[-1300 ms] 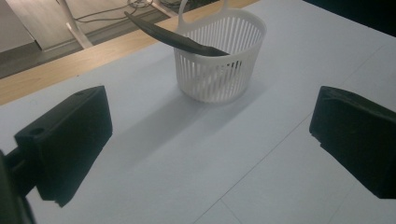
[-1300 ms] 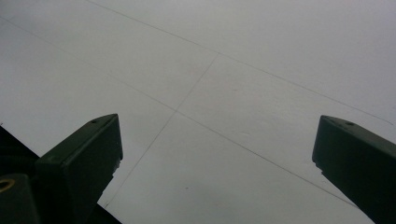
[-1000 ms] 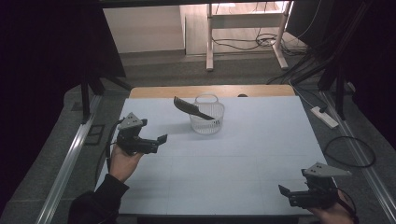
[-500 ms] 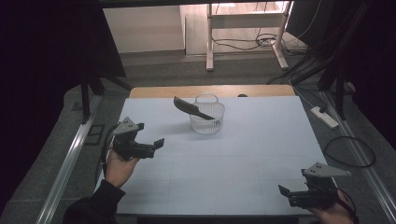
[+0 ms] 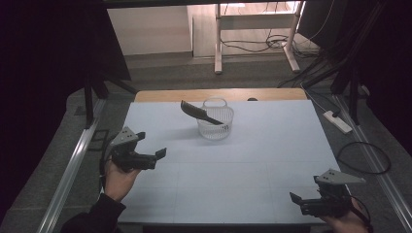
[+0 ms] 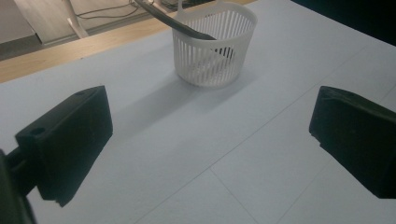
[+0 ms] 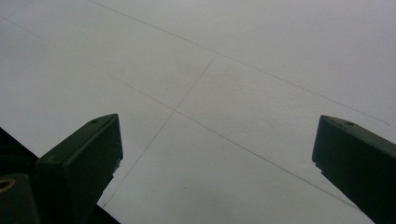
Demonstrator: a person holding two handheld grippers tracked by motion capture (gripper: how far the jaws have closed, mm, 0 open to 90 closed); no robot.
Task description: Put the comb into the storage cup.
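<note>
High view: white slotted basket (image 5: 215,124) at the table's (image 5: 272,160) far middle, dark comb-like tool (image 5: 200,113) propped in it, long axis slanting up and left over the rim. Left gripper (image 5: 154,156) at the near left edge, pointed right, nearer the basket; right gripper (image 5: 295,200) low at the near right corner, well apart.

Left gripper view: 2 fingers (image 6: 70,140) spread wide, holding nothing; basket straight ahead between them, tool handle jutting toward upper left.

Right gripper view: 2 fingers (image 7: 84,158) likewise wide apart and empty over bare table.
</note>
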